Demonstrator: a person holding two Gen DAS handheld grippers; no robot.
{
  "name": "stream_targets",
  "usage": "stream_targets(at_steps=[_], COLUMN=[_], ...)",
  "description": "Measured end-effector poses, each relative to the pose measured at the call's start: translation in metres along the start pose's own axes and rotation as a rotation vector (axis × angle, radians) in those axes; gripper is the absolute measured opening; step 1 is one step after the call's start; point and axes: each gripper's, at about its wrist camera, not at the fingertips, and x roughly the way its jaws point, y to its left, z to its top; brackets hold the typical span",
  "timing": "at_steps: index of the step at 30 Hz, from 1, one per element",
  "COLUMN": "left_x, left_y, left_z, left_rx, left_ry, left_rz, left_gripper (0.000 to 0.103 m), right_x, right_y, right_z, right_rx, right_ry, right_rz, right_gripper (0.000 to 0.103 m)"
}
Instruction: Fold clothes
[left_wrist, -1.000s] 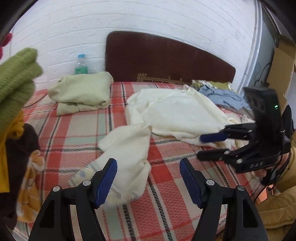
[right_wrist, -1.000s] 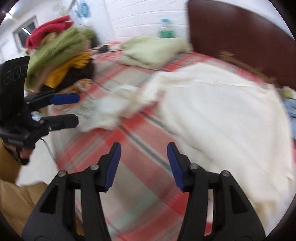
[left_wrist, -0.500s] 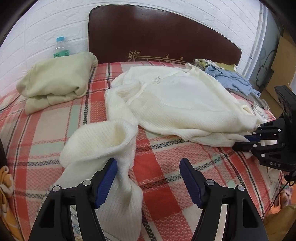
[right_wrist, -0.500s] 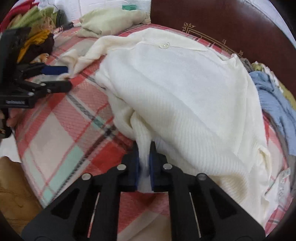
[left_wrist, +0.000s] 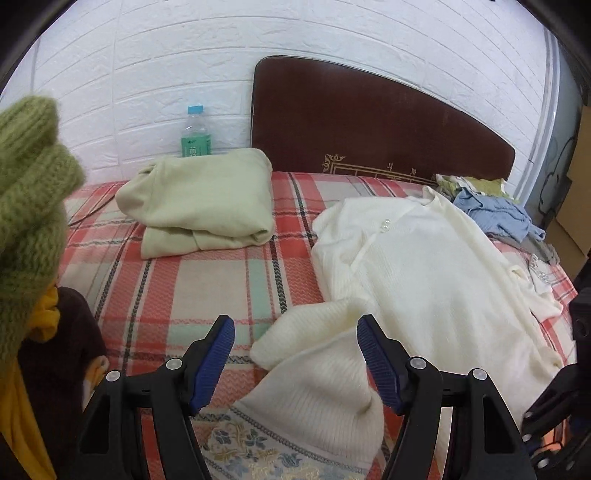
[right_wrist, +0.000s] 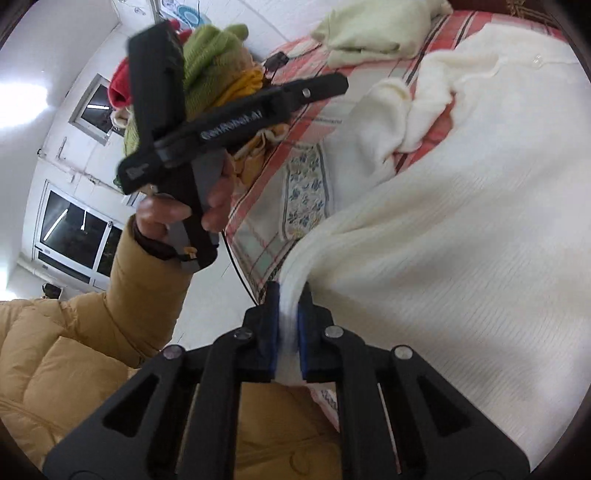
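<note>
One hem of the cream sweater (right_wrist: 461, 206) sits pinched inside the right claw (right_wrist: 289, 325)

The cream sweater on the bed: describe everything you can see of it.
The cream sweater is a ribbed knit with two small pearly buttons near the neckline. It lies spread and rumpled on the plaid bedspread, neck toward the headboard. One sleeve trails, bent, toward the bed's near edge, between the fingers of the open left gripper, untouched. The right gripper has just closed on its hem edge, bunching it.
</note>
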Motion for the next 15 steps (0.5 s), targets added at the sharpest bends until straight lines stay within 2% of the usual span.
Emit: stream_targets(at_steps=[2,3,5,7,11,15], left_x=[-0.003,-0.004,-0.006,-0.009,-0.018,-0.025], left_y=[-0.008,-0.012,-0.02,-0.028,-0.036,-0.043], left_z=[-0.009,-0.014,-0.024,-0.035,-0.054,-0.072], left_rx=[0.026,0.04,0.051,0.052,0.018,-0.013], left_ry=[0.019,0.028,0.046,0.061,0.092,0.121], left_rz=[-0.013,-0.019,-0.05,-0.083,-0.169,-0.217], left_gripper=[0.071,0.071,0.071,0.071,0.072,0.072], right_x=[0.021,0.031,0.032,0.014,-0.051,-0.128], right_y=[0.0,-0.001,0.0,0.004,0.001,-0.027], right_z=[0.0,0.0,-0.006,-0.012,-0.031,-0.074], right_rx=[0.002,0.004,0.007,-0.009,-0.009,0.099], right_ry=[0.057,0.085,0.098,0.047,-0.139,-0.325], right_rz=[-0.026,-0.037,-0.032,-0.051,-0.138,-0.33], right_gripper=[0.016,0.025,0.028,0.047,0.049,0.052])
